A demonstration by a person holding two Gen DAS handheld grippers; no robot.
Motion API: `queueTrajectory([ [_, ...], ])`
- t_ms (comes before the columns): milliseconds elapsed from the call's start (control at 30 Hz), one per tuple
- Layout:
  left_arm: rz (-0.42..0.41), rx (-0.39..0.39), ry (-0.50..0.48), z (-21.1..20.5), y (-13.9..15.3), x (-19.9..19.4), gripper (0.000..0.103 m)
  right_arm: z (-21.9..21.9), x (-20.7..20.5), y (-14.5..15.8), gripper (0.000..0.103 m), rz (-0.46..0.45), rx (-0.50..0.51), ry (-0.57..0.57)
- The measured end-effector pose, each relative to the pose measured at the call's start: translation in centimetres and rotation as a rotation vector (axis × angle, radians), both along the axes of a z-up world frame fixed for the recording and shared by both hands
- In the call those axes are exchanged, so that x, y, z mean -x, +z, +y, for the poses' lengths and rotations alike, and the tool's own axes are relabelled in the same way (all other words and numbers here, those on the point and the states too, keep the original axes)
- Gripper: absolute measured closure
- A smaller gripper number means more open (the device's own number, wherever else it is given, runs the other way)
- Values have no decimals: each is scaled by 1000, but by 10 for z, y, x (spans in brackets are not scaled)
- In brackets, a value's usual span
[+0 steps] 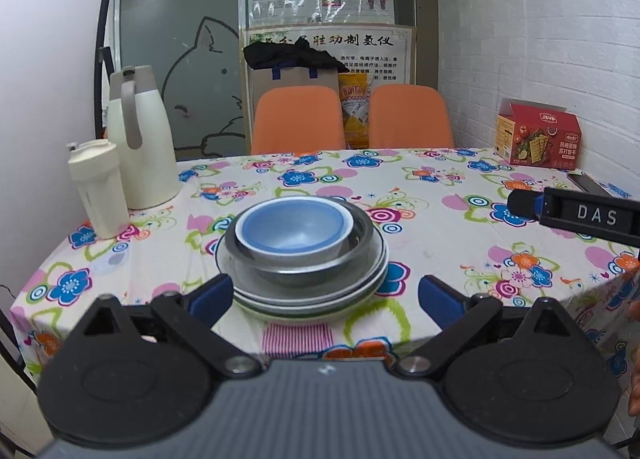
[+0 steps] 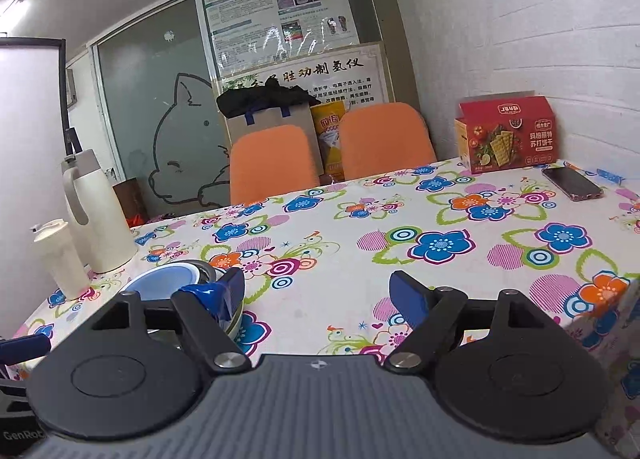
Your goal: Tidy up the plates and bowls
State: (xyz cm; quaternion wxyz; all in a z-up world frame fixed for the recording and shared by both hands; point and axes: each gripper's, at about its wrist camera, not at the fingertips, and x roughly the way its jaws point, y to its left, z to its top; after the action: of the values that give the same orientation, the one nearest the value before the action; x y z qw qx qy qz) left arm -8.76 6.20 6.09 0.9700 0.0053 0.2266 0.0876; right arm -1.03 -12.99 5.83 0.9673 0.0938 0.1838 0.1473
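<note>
A stack of dishes sits on the flowered tablecloth: a blue bowl nests in a steel bowl, which rests on stacked plates. My left gripper is open, its blue-padded fingers either side of the stack's near edge, empty. In the right wrist view the blue bowl and stack lie at lower left, partly hidden behind the left finger. My right gripper is open over bare cloth to the right of the stack. Its body shows at the right in the left wrist view.
A cream jug and a cream tumbler stand at the table's left. A red cracker box and a phone lie at the far right by the brick wall. Two orange chairs stand behind the table.
</note>
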Motion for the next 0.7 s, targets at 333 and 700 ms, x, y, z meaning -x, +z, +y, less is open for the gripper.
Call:
queueTrajectory([
  [333,-37,-15,9,-14,-10,42,4,-6,42,-1,37,-37,5,22],
  [700,-11,-23,13,-20,-18,46,4,-5,51,-5,36,-53,19,28],
])
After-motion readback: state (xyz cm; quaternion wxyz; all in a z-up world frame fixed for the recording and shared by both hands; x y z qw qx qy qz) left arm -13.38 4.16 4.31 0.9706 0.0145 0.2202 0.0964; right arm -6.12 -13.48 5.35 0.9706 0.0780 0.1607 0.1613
